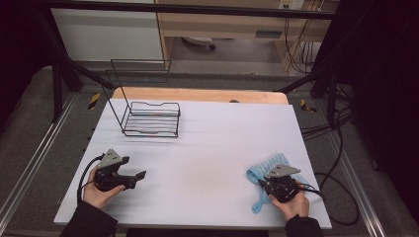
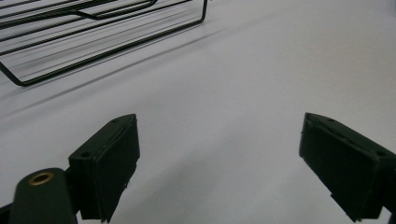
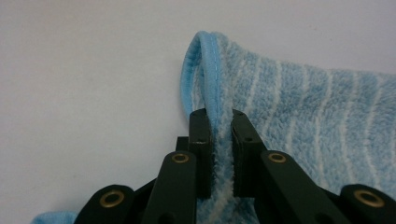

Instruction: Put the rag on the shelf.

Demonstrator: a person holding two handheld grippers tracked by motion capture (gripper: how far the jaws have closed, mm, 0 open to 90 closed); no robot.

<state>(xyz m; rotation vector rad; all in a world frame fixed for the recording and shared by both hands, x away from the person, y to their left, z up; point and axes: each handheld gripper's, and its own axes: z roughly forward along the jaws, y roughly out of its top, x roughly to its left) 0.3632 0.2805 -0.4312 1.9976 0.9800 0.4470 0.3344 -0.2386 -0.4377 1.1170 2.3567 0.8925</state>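
A light blue striped towel (image 1: 267, 165) lies bunched near the front right corner of the white table (image 1: 212, 148). My right gripper (image 1: 263, 181) sits over it, and in the right gripper view its jaws pinch a raised fold of the towel (image 3: 289, 93) between the pads; the gripper (image 3: 221, 116) is shut on that hemmed edge. My left gripper (image 1: 134, 168) rests at the front left, held by a hand, with its jaws wide apart. In the left gripper view the fingers (image 2: 109, 158) stand open over bare table, nothing between them.
A black wire rack (image 1: 148, 116) stands at the table's back left, its near edge also in the left gripper view (image 2: 93, 42). Black frame posts flank the table, and cables (image 1: 341, 197) trail off the right side. A wooden strip (image 1: 197, 94) borders the far edge.
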